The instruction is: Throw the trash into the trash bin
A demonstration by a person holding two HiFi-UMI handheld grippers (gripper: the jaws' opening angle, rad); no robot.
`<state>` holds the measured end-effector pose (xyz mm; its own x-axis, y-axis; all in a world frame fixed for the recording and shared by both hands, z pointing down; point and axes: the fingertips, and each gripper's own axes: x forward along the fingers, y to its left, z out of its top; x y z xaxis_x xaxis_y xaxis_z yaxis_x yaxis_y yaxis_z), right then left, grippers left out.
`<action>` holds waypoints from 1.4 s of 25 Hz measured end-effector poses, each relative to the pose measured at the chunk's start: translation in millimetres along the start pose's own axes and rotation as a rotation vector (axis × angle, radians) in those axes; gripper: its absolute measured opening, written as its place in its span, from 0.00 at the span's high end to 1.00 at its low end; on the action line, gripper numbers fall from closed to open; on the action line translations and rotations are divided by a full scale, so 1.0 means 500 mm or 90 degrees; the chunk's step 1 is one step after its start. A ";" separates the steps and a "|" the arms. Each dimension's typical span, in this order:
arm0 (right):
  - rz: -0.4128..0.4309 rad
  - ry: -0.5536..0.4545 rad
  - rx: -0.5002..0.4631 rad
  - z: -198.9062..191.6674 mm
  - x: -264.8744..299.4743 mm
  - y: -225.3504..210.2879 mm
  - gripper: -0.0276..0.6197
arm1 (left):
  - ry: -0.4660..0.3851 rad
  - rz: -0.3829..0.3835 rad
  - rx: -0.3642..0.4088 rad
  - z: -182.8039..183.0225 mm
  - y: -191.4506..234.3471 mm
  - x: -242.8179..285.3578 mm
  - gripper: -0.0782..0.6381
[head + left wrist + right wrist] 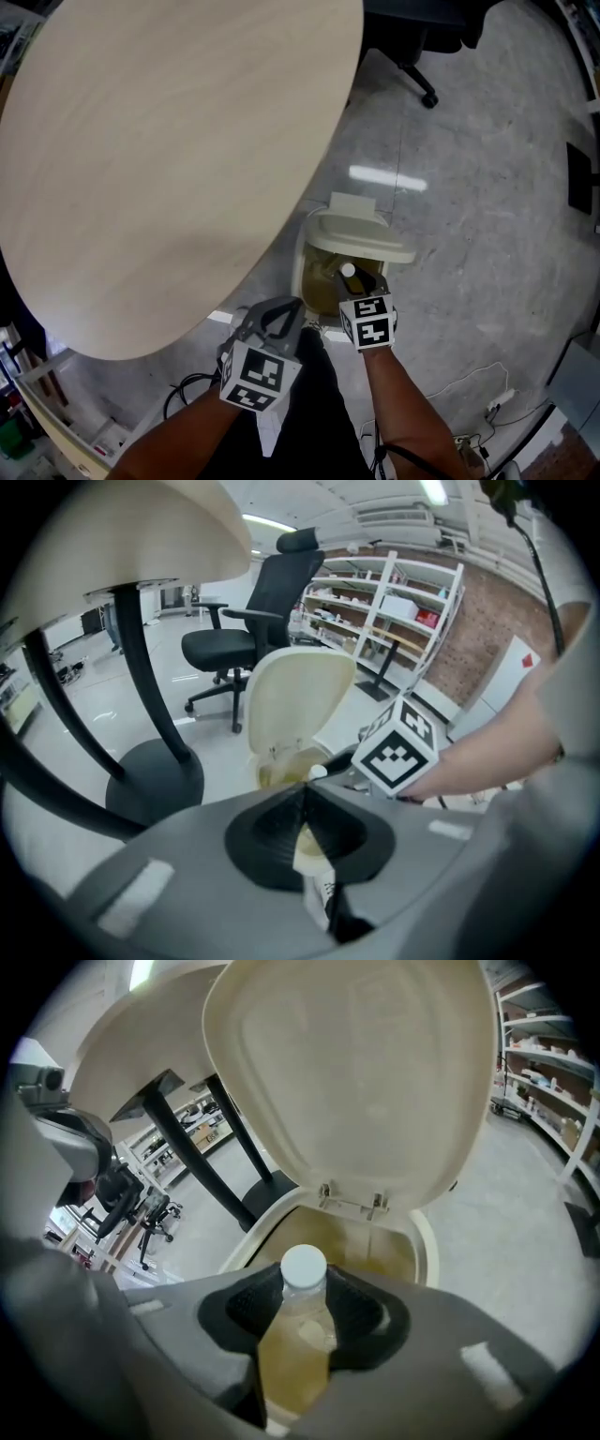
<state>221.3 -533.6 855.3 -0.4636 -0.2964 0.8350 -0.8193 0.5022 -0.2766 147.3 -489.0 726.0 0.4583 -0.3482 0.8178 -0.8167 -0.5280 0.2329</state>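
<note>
Holding the bottle (298,1335) w/ your right gripper (305,1312), jaws clamped on its neck, cap toward the open trash bin (427,1241) just below. Lid (356,1072) is up, so centre over the mouth, then release. Your left gripper (305,799) is pinched shut on a white wrapper (314,860), prob. paper; drop it next. Wrapper print too blurry to read; no bottle label seen.

You have the grey speckled floor (469,234) bearing the open cream trash bin (302,277) just below your right tool (361,286), the black pedestal foot (155,780) of the table (169,159) left of your left tool (303,794), a black office chair (246,630) farther ahead, and white cables (497,401) off to the right tool's right.
</note>
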 end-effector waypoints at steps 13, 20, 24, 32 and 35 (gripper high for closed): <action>0.053 0.033 0.024 -0.009 -0.037 0.026 0.69 | 0.026 -0.007 0.022 -0.007 -0.030 0.014 0.88; 0.066 0.006 0.009 0.014 -0.124 0.051 0.71 | 0.012 -0.009 0.033 0.031 -0.048 -0.018 0.88; 0.069 -0.045 0.021 0.046 -0.197 0.061 0.71 | -0.006 -0.011 0.049 0.056 -0.062 -0.045 0.88; 0.071 -0.169 0.046 0.106 -0.365 0.099 0.84 | -0.080 -0.016 0.088 0.130 -0.099 -0.179 0.88; 0.058 -0.220 0.052 0.136 -0.421 0.112 0.95 | -0.120 -0.016 0.098 0.153 -0.108 -0.232 0.88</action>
<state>250.2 -498.4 631.4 -0.6117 -0.5175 0.5983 -0.7868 0.4770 -0.3917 164.9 -479.4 578.5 0.5476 -0.4639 0.6964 -0.7471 -0.6458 0.1573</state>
